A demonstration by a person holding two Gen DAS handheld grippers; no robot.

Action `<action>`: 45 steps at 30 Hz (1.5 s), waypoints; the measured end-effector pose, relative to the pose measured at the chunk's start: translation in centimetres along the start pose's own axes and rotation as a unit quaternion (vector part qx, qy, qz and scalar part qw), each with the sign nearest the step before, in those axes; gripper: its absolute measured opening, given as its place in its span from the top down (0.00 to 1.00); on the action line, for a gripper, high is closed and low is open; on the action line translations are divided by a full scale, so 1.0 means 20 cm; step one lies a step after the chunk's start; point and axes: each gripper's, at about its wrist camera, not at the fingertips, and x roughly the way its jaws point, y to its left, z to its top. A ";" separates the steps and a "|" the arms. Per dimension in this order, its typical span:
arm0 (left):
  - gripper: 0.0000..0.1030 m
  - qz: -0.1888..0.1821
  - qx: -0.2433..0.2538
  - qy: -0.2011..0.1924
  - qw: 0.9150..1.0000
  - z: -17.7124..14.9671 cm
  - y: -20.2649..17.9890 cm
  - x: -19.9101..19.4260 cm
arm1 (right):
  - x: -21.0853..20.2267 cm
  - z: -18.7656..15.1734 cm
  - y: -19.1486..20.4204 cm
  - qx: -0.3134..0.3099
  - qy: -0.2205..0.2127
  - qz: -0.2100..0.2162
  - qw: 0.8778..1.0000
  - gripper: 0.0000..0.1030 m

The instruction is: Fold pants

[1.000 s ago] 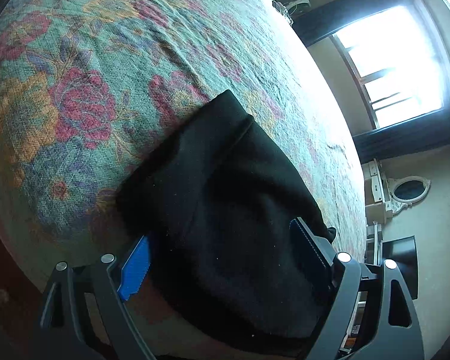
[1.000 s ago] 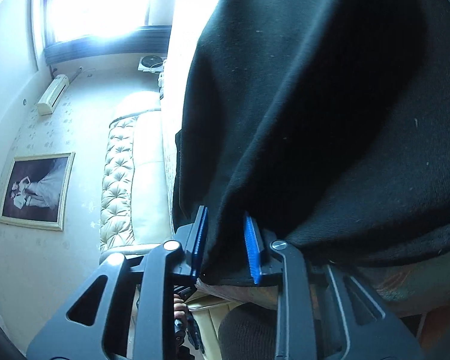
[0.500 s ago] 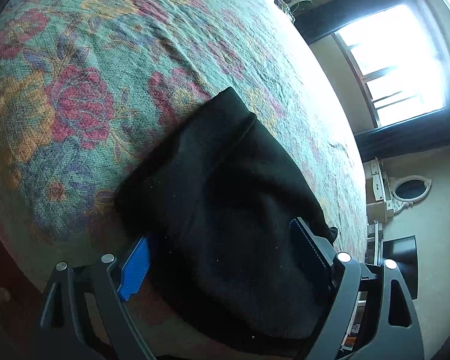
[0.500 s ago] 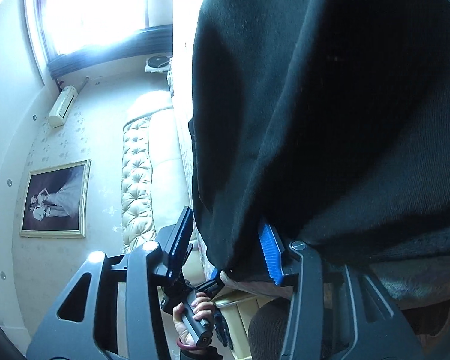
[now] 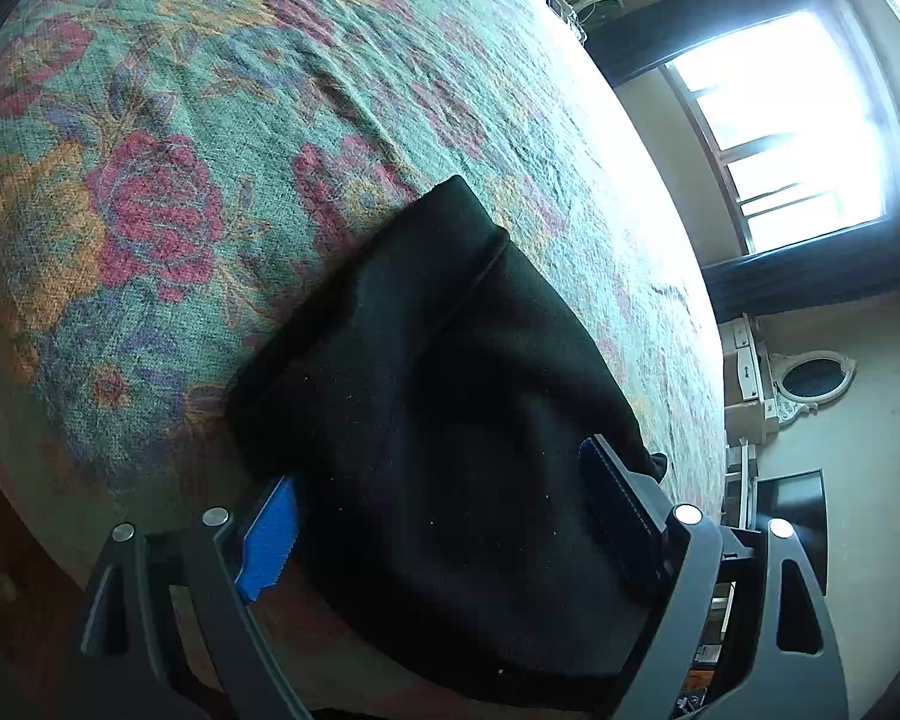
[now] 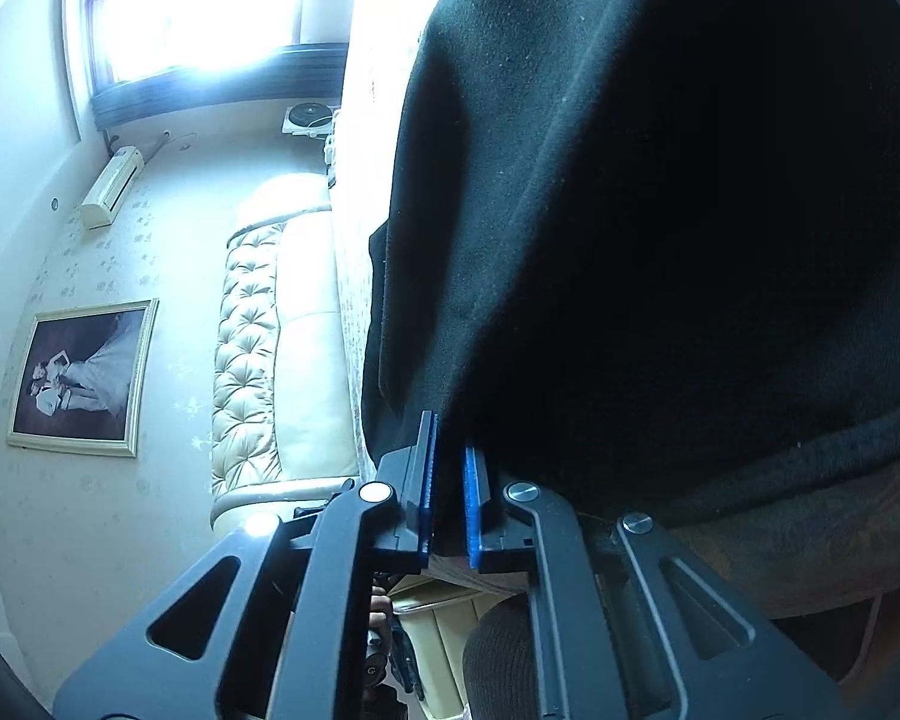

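Black pants (image 5: pixel 450 408) lie folded into a compact pile near the edge of a bed with a floral cover (image 5: pixel 210 120). My left gripper (image 5: pixel 444 504) stands open and wide, its blue pads on either side of the pile's near end, not pressing it. In the right wrist view the pants (image 6: pixel 660 240) fill most of the frame as a dark sheet. My right gripper (image 6: pixel 450 480) is shut, and a thin edge of the black fabric is pinched between its blue pads.
A bright window (image 5: pixel 798 138) and an oval mirror (image 5: pixel 813 378) are past the bed's far side. A tufted cream headboard (image 6: pixel 252 360), a framed picture (image 6: pixel 81 378) and a wall air conditioner (image 6: pixel 111 186) show to the left of the pants.
The right gripper's jaws spread wide, shifted a little along the pants edge, then closed on the fabric. The left gripper and the pile beneath it have stayed still.
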 end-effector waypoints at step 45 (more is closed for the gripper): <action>0.21 -0.005 0.005 0.014 1.000 0.04 0.00 0.00 | 0.17 0.06 0.19 -0.120 0.004 0.004 0.993 0.95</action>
